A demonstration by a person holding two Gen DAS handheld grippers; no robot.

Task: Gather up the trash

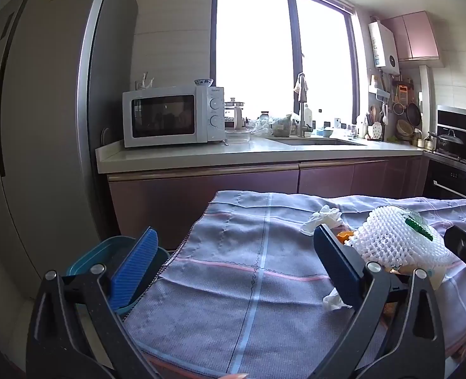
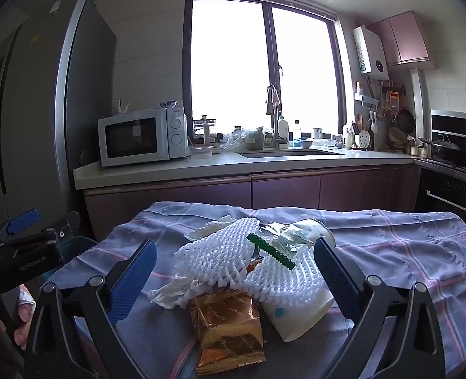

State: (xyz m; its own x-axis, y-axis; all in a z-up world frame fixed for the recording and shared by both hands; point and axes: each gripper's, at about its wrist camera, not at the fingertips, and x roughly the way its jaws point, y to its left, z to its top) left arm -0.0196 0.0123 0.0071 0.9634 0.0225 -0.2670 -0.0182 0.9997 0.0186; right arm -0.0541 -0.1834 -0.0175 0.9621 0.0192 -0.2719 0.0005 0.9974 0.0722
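Trash pile on cloth-covered counter (image 2: 406, 252): white foam net (image 2: 220, 259), gold snack wrapper (image 2: 229, 325), tipped white cup (image 2: 299, 315), crumpled tissue (image 2: 173, 293). Right tongs (image 2: 235, 276) wide open, empty, pile lies between the blades, not touched. Left tongs (image 1: 233, 268) wide open, empty, over the cloth toward the counter's left edge, foam net beside its right blade. Teal bin (image 1: 106, 252) off the left edge. Both angled slightly down.

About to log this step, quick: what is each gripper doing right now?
Left gripper: open, holding nothing.
Right gripper: open, trash pile between its jaws, nothing gripped.
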